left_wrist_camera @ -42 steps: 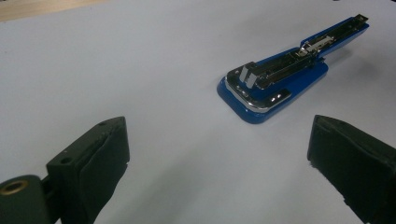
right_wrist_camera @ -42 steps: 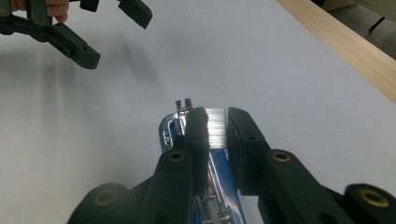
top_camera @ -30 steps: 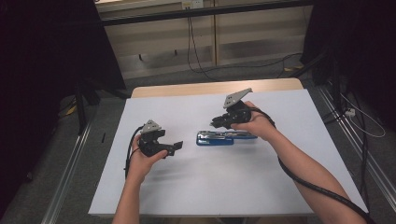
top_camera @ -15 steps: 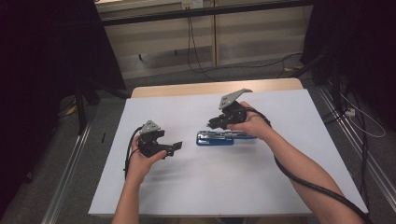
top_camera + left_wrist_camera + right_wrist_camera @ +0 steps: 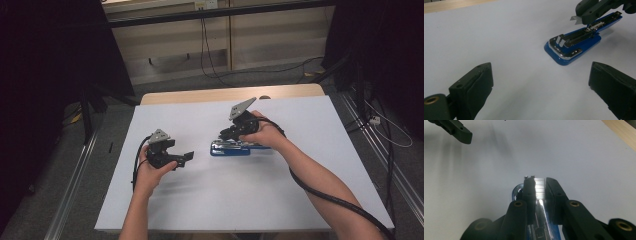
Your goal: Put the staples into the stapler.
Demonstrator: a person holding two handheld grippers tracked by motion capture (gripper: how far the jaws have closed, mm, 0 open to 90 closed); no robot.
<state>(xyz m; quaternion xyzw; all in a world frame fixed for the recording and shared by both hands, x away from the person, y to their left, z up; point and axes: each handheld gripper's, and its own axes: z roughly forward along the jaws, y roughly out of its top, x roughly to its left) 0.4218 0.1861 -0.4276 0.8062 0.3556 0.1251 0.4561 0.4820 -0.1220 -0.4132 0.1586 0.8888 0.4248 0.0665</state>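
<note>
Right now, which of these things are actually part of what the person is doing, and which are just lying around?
In use:
blue stapler, opened
strip of staples
right gripper, pinching the strip
left gripper, open, waiting

Lying about:
cables on the floor

We are seeing a blue stapler (image 5: pixel 229 148) lying flat mid-table, nearer the far edge, its top opened, a silver staple strip (image 5: pixel 539 187) sitting above its channel.

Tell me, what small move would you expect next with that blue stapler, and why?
Probably lowering the strip of staples into the open stapler. The right gripper pinches the silvery strip just above the stapler's exposed metal channel, with the lid swung back. The left gripper hangs open beside it, holding nothing, so it could steady the base.
</note>
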